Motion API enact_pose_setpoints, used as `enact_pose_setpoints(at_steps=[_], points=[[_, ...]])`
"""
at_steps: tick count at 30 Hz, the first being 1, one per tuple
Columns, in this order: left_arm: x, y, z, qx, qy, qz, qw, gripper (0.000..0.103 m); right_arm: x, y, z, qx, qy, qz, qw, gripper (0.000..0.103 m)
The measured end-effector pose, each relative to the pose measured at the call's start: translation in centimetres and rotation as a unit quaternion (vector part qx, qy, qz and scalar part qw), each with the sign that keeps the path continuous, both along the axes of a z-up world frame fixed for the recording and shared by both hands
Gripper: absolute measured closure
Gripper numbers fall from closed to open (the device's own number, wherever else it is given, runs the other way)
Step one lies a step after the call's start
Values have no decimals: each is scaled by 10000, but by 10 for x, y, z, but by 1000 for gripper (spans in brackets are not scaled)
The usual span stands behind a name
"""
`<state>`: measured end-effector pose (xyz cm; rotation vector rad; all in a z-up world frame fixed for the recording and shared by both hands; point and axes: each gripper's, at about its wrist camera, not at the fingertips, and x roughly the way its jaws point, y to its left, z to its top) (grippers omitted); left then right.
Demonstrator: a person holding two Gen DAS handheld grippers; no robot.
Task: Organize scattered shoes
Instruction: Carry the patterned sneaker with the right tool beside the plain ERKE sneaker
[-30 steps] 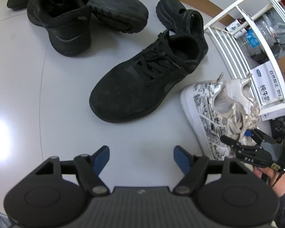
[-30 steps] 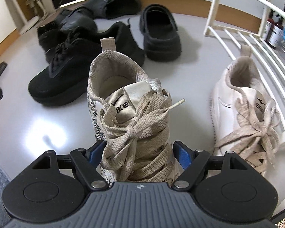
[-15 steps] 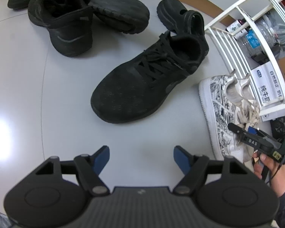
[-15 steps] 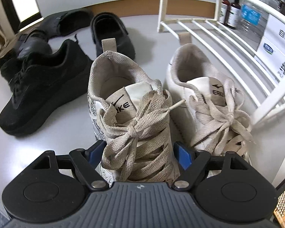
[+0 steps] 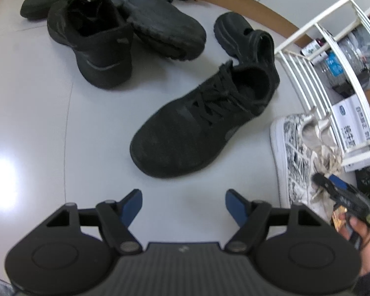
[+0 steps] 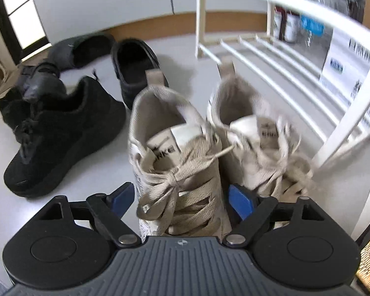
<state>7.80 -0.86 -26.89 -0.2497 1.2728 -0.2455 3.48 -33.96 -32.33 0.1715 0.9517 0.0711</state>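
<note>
A white sneaker with a black printed side and beige laces [image 6: 175, 162] stands on the pale floor, close beside a second white sneaker [image 6: 254, 133] by the white rack [image 6: 283, 79]. My right gripper [image 6: 180, 194] straddles the printed sneaker's laces. Its jaws are opening, and a gap shows between each blue pad and the shoe. In the left wrist view the printed sneaker [image 5: 293, 148] lies at the right with the right gripper [image 5: 333, 187] over it. My left gripper [image 5: 183, 199] hangs open over bare floor, just short of a black laced sneaker [image 5: 197, 128].
A black high-top [image 5: 98, 49], a large black clog [image 5: 165, 24] and a smaller black clog [image 5: 241, 37] lie scattered at the back. Bottles and printed boxes [image 5: 352, 123] stand behind the rack [image 5: 333, 49]. A wooden skirting runs along the far wall.
The right gripper carried the printed sneaker to the right, up against the other white sneaker by the rack, and its pads have spread off the shoe. The left gripper stayed nearly still.
</note>
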Motion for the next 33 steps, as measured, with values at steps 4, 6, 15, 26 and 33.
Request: enact_pose_setpoints(at_steps=[4,6,15,26,33], points=[[5,-4,5,-37,-130,-26,9999,26,-6,4,0,-95,7,119,9999,14],[7,-6,6,-37,-156,-31,9999,26,-6,5,-2,-82,45,130,9999,14],[16,-17,9,10,-223,-135,9997,26,4,10,-24,-393,266,387,9981,19],[44,-27,17,90,-530,149,9984,26,-1,9,-21,-412,300,142,9986,21],[62,-38,21,144,-672,169,9975,26,-13,0,-3,-281,33,176,9994,15]])
